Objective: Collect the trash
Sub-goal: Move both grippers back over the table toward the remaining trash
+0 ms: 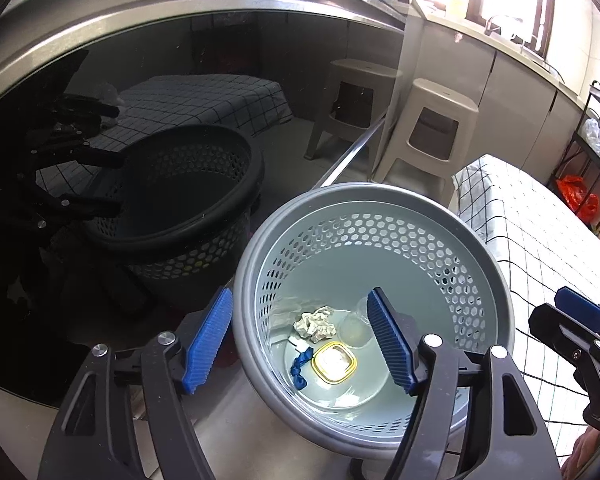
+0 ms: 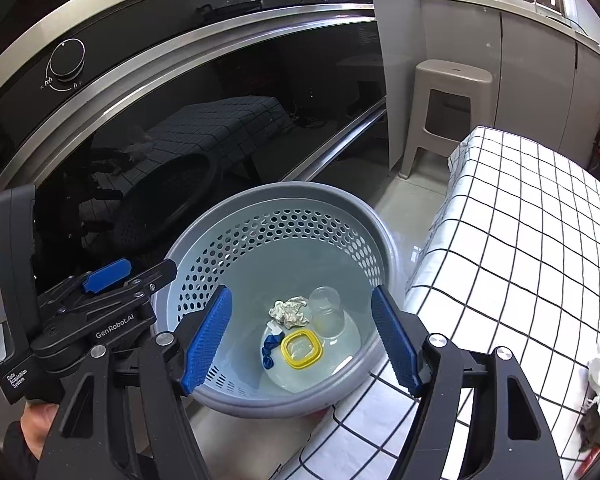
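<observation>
In bin (image 2: pixel 204 256): paper wad (image 2: pixel 290 311) at 12, cup (image 2: pixel 327 312) at 2, yellow lid (image 2: pixel 302 349) centre; left gripper (image 1: pixel 300 344) and right gripper (image 2: pixel 300 340) wide open, empty; drop step seems finished; next calls for finding more trash.

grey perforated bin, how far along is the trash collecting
Done: the grey perforated plastic bin holds a crumpled paper wad, a clear plastic cup, a yellow-rimmed square lid and a blue scrap. In hand: nothing; the left claw and right claw are open. Left: none visible.
</observation>
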`<state>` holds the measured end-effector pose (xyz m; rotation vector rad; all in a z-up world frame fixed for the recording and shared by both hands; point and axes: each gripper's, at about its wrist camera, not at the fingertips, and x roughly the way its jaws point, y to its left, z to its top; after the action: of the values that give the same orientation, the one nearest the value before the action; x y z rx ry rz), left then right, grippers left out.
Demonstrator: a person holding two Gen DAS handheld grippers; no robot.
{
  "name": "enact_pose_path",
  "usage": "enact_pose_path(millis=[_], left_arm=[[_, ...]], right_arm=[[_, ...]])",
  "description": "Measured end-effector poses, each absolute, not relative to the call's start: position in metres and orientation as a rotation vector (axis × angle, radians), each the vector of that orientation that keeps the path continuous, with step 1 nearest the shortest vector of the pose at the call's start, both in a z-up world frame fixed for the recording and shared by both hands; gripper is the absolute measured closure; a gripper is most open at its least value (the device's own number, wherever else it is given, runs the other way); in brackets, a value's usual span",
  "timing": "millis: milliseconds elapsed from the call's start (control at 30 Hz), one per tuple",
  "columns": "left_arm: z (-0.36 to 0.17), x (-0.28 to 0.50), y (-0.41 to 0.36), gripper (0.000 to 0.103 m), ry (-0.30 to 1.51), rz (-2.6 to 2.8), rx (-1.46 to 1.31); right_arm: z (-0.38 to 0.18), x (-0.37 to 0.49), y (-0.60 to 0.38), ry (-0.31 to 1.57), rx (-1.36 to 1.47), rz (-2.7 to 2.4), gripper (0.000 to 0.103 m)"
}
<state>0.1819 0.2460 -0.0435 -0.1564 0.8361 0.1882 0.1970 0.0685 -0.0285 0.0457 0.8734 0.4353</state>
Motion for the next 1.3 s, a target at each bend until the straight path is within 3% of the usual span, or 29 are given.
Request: enact_pose_path(millis=[100,733,1300], left_arm=[[-0.042,0.177,0.242,0.029,0.822,0.182,-0.149],[-0.029,0.162,0.182,0.027,0.786,0.117,-0.077],[-0.012,0.14,0.063,0.023,0.741,-0.086,0.026]], right_arm=[[-0.026,0.19,0.061,0.867,0.055,0.424,0.034],[-0.01,0.128,-0.012,0.823,0.122,0.322,0.032],[0.002,0.072,-0.133,0.758,0.22,0.139,0.031]])
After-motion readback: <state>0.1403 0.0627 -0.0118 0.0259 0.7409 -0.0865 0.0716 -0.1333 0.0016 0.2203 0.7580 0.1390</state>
